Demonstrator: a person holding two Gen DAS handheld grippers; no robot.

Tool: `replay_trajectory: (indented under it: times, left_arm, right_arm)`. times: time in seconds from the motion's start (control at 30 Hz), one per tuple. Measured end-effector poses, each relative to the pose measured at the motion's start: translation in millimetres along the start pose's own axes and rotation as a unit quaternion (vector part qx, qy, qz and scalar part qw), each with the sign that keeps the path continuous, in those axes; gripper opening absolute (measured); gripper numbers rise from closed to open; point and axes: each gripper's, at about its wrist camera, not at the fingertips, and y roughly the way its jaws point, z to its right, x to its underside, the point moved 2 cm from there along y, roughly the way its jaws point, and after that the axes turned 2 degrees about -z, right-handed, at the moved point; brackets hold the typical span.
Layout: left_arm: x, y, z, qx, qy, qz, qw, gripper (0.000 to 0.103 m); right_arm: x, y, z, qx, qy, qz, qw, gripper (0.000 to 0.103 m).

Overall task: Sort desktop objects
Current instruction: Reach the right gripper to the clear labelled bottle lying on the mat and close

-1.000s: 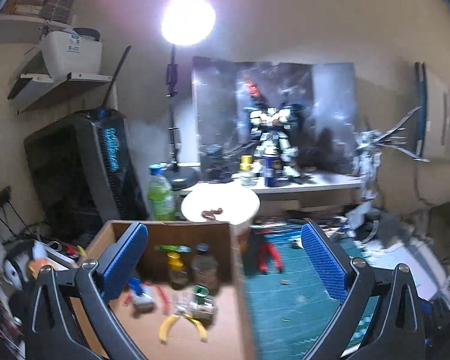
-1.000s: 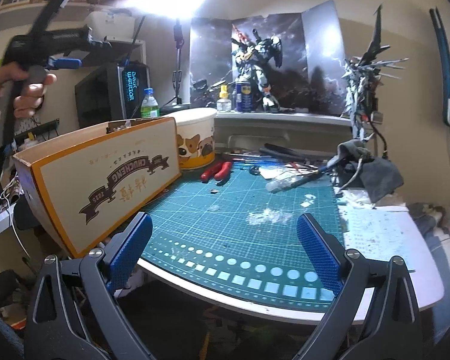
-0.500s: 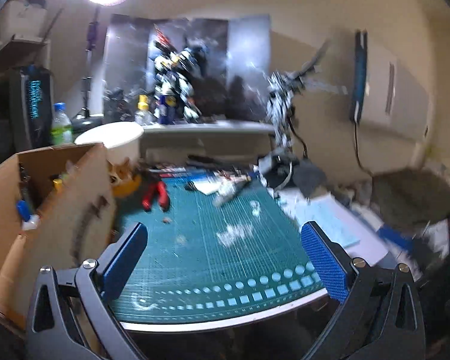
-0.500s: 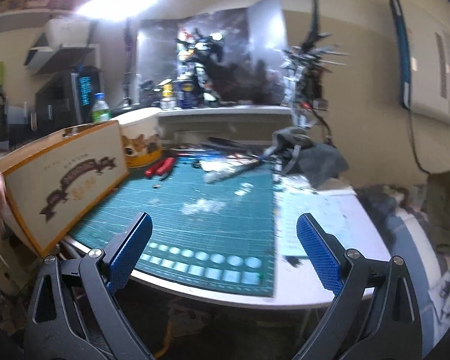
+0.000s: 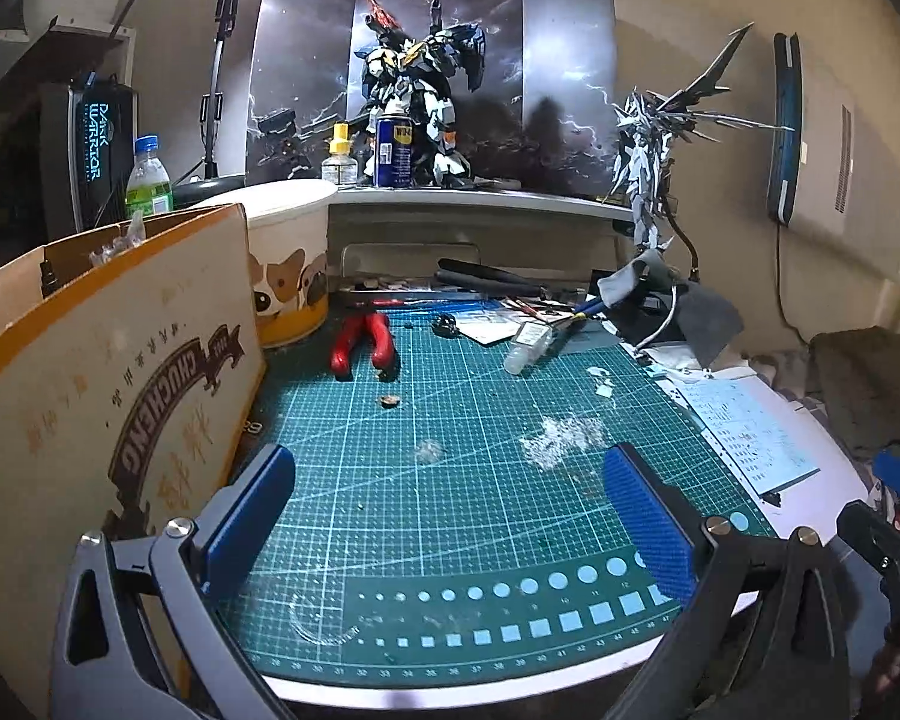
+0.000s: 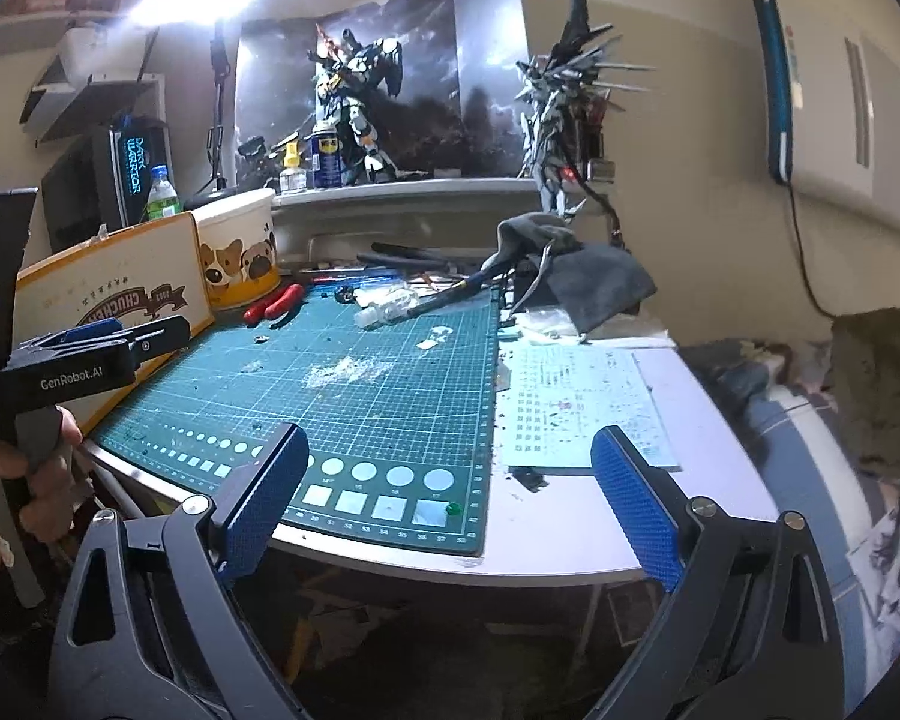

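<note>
A green cutting mat [image 5: 450, 480] [image 6: 390, 396] covers the desk. On its far side lie red-handled pliers [image 5: 363, 345] [image 6: 276, 303], a small clear bottle [image 5: 528, 345] [image 6: 387, 309] and a blue-handled tool [image 5: 576, 315] [image 6: 450, 294]. A cardboard box [image 5: 120, 396] [image 6: 114, 300] stands at the mat's left edge. My left gripper [image 5: 450, 516] hovers open and empty over the mat's near part. My right gripper [image 6: 447, 498] is open and empty above the desk's front edge, right of the left gripper body [image 6: 90, 354], which a hand [image 6: 24, 468] holds.
A white dog-print tub [image 5: 282, 264] [image 6: 240, 252] stands behind the box. A grey cloth [image 5: 690, 306] [image 6: 588, 276], a printed sheet [image 5: 744, 426] [image 6: 576, 408], scattered scraps, two model robots, a spray can [image 5: 395, 147] and a green bottle [image 5: 147, 177] crowd the back and right.
Both grippers swung right and settled. The left view went from looking down into the box to facing the mat. The right view shifted toward the desk's right side.
</note>
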Motion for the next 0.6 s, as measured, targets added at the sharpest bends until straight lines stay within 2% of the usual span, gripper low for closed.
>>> replay_trajectory:
  times: [0.23,0.3,0.4,0.47,0.6]
  left_arm:
    - [0.7,-13.0,-14.2,0.001,-0.016,0.005,0.9998,0.103]
    - [0.8,-16.9,-15.7,0.0,-0.015,0.008,0.9998,0.103]
    - [0.3,-20.5,-17.1,-0.005,-0.011,0.014,0.9998,0.103]
    - [-0.3,-21.7,-18.0,0.001,-0.012,0.014,0.9998,0.103]
    - [0.4,-23.0,-17.5,0.001,-0.01,0.015,0.9998,0.103]
  right_arm:
    - [-9.7,18.0,-8.5,0.004,-0.005,0.002,1.0,0.094]
    - [-15.5,30.8,-15.3,-0.001,-0.023,0.001,1.0,0.087]
    - [-34.3,56.7,-25.0,-0.013,-0.056,-0.004,0.998,0.078]
    - [-48.3,72.7,-31.1,-0.022,-0.074,-0.006,0.997,0.078]
    - [-82.4,120.8,-33.1,-0.04,-0.06,-0.045,0.996,0.077]
